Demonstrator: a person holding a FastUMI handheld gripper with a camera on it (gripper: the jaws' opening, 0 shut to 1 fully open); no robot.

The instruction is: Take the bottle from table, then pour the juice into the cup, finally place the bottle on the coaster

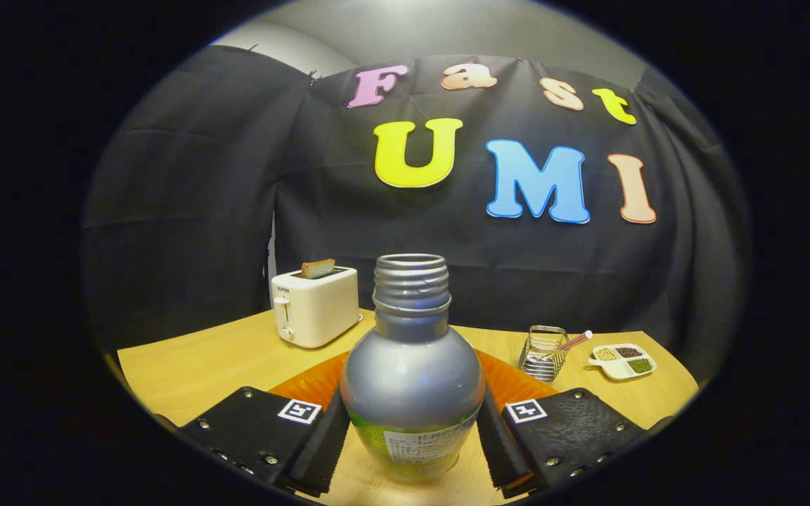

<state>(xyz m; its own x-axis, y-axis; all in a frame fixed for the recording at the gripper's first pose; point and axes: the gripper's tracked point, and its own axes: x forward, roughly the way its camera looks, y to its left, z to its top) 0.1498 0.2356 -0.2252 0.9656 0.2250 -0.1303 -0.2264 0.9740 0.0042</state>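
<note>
Your tongs (412,429) are clenched on the uncapped bottle (412,379), which stands upright at the counter's (201,365) near edge. The orange coaster (313,383) lies just behind it. Farther back stand a toaster (315,307), wire basket (543,353) and divided dish (621,360).

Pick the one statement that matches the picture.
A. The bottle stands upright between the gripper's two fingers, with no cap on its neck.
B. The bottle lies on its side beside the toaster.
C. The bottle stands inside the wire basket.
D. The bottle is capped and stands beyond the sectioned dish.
A: the bottle stands upright between the fingers of the gripper, its threaded neck open at the top.
</note>
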